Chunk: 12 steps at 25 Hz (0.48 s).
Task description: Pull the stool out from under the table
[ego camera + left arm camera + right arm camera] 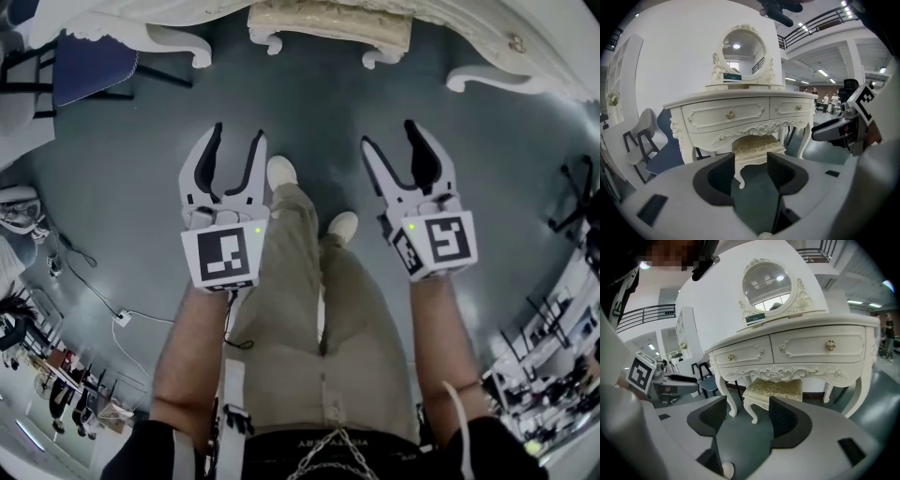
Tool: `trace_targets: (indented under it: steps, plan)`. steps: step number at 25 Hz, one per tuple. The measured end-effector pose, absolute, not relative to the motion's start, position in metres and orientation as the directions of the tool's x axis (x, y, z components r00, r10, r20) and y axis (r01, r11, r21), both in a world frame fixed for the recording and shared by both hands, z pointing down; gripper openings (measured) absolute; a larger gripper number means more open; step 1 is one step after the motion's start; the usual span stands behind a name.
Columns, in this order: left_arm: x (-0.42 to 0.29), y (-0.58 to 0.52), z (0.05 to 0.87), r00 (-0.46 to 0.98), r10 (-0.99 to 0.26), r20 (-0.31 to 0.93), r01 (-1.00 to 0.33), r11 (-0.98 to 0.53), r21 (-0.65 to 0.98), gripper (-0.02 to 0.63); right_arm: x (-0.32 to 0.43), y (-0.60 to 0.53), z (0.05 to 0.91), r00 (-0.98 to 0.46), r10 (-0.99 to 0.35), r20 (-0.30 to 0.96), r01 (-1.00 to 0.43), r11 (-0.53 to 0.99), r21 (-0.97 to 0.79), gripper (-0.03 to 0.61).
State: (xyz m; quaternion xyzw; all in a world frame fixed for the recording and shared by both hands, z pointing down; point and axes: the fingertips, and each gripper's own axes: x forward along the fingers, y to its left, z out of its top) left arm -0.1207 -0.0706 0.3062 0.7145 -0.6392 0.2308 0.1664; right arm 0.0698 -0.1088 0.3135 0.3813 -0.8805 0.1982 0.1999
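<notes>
A cream stool (328, 26) with a gold patterned cushion stands tucked under the white carved dressing table (525, 47) at the top of the head view. It also shows ahead in the left gripper view as the stool (754, 146) under the table (740, 112), and in the right gripper view as the stool (774, 390) under the table (801, 350). My left gripper (232, 142) and right gripper (392, 142) hang side by side over the floor, well short of the stool. Both are open with nothing between their jaws.
A blue chair (89, 66) stands left of the table. The person's legs and white shoes (281, 172) are between the grippers. Cables (94, 281) and clutter lie at the lower left, and a black stand (574, 202) is at the right.
</notes>
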Motion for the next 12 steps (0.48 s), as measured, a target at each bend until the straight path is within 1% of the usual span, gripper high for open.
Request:
trace_targets:
  steps: [6,12]
  plan:
    - [-0.146,-0.094,0.322,0.094,-0.815,0.572,-0.982,-0.169,-0.079,0.213,0.045,-0.130,0.321,-0.603,-0.604,0.521,-0.769,0.614,-0.178,0.276]
    - [-0.169,-0.121,0.338,0.122,-0.794,0.596,-0.967,-0.230,-0.107,0.215,0.032,-0.157,0.330,-0.539,-0.637,0.551,-0.808,0.577,-0.124,0.276]
